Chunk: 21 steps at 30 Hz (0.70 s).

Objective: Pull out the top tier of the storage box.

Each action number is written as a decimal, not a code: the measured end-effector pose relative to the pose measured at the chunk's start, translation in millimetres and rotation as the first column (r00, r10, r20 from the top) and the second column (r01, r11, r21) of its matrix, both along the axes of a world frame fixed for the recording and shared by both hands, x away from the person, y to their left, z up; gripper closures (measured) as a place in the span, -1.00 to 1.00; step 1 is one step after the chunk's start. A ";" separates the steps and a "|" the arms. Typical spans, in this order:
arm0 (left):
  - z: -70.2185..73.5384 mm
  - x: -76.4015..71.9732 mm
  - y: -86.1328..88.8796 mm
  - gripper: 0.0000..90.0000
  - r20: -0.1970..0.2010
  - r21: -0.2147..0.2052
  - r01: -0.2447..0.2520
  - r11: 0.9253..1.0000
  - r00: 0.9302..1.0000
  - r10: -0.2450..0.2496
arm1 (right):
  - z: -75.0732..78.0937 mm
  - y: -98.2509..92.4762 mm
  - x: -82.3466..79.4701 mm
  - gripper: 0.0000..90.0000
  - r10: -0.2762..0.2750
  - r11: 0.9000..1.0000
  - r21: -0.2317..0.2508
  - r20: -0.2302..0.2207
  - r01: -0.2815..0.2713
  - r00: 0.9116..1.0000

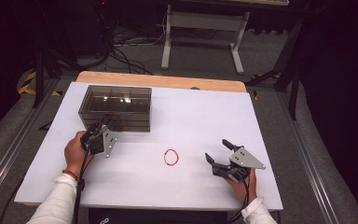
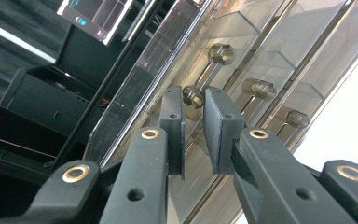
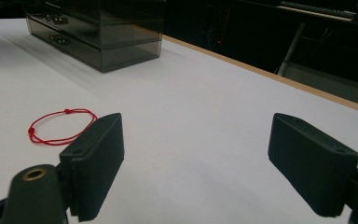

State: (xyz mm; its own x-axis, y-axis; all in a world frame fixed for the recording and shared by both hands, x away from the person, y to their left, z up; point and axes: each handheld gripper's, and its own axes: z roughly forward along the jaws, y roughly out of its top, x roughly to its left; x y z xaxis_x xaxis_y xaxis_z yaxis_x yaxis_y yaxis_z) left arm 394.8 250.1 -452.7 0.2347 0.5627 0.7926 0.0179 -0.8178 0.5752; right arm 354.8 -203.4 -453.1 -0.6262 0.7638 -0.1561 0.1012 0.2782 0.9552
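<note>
looks like the step here is opening a drawer on the smoky drawer box (image 1: pixel 115 108): the left gripper (image 2: pixel 194 122) has its jaws narrowed to a slim gap around a small drawer knob (image 2: pixel 194 95), so next it needs to close on it and pull straight back. right gripper (image 3: pixel 193 163) sits wide apart holding nothing, with the red string loop (image 3: pixel 60 126) on the table just ahead to its left

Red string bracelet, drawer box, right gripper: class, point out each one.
Red string bracelet (image 1: pixel 171 157): high view, on its cord loop.
Drawer box (image 1: pixel 115 108): high view, on its smoky top panel.
Right gripper (image 1: pixel 218 152): high view, midway between its open fingertips.
</note>
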 end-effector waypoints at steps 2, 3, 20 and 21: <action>-0.8 -0.7 -0.6 0.76 0.004 0.004 -0.010 1.000 1.000 0.010 | 0.0 0.4 0.0 -0.57 0.002 1.000 -0.003 0.003 -0.002 1.000; -0.8 -0.7 -0.7 0.77 0.014 0.014 -0.007 1.000 1.000 0.007 | 0.0 0.6 0.0 -0.57 0.002 1.000 -0.003 0.003 -0.002 1.000; -2.7 -3.4 0.5 0.79 0.013 -0.014 -0.006 1.000 1.000 0.007 | -0.2 0.5 -0.3 -0.57 0.006 1.000 0.004 -0.002 -0.006 1.000; -2.7 -3.7 0.7 0.79 0.014 -0.012 -0.006 1.000 1.000 0.006 | -0.2 0.5 -0.3 -0.57 0.005 1.000 0.004 -0.003 -0.005 1.000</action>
